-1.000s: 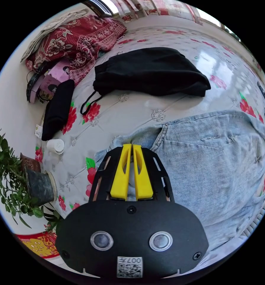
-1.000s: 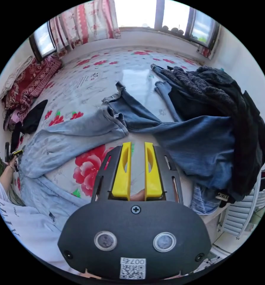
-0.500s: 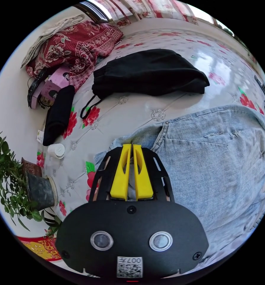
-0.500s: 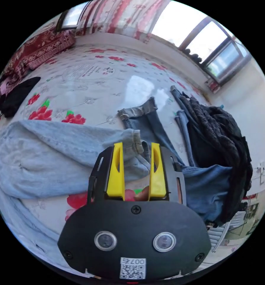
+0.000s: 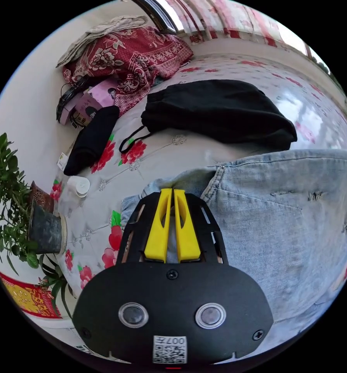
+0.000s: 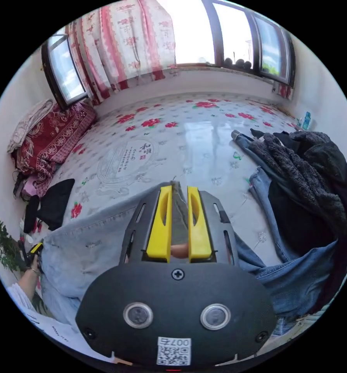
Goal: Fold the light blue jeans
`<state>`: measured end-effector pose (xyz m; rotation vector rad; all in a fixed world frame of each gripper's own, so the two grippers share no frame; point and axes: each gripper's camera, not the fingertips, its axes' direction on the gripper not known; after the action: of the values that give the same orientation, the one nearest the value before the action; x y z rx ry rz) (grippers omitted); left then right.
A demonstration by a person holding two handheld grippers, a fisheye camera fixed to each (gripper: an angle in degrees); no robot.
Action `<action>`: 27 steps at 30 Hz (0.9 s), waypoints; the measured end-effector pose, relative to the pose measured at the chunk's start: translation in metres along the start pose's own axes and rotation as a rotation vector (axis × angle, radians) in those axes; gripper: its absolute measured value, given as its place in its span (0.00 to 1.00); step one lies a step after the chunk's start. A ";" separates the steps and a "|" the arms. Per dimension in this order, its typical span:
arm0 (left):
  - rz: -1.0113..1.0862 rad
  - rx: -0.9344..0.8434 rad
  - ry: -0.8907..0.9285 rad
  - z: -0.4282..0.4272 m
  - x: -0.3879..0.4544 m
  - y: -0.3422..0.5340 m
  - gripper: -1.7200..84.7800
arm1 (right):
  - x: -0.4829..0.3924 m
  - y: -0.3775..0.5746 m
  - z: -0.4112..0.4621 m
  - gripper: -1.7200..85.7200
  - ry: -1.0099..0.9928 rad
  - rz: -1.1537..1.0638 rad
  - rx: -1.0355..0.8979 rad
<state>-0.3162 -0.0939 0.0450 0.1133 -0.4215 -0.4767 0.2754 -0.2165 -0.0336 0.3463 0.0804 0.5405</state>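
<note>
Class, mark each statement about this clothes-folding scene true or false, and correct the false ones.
1. The left gripper is shut on the light blue jeans. True.
2. A folded black garment lies on the floral bed cover beyond the jeans. True.
3. The right gripper hangs wide open over bare cover. False: its jaws are nearly closed, with jeans fabric between them.
4. The potted plant stands on the dark clothes pile. False: it stands beside the bed edge.
</note>
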 end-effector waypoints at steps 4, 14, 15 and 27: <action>-0.053 0.016 0.102 -0.016 -0.028 0.007 0.01 | -0.011 0.020 0.005 0.04 -0.038 -0.051 -0.003; -0.197 0.079 0.146 -0.088 -0.102 0.140 0.01 | -0.043 0.242 -0.041 0.06 -0.106 -0.328 -0.166; -0.205 0.058 0.159 -0.093 -0.108 0.157 0.01 | -0.047 0.261 -0.048 0.06 -0.102 -0.346 -0.199; 0.094 -0.062 0.080 -0.088 -0.092 0.271 0.01 | -0.060 0.356 -0.059 0.08 -0.189 -0.303 -0.322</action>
<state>-0.2395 0.1894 -0.0137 0.0520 -0.3313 -0.3909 0.0396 0.0551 0.0325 0.0659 -0.1345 0.2130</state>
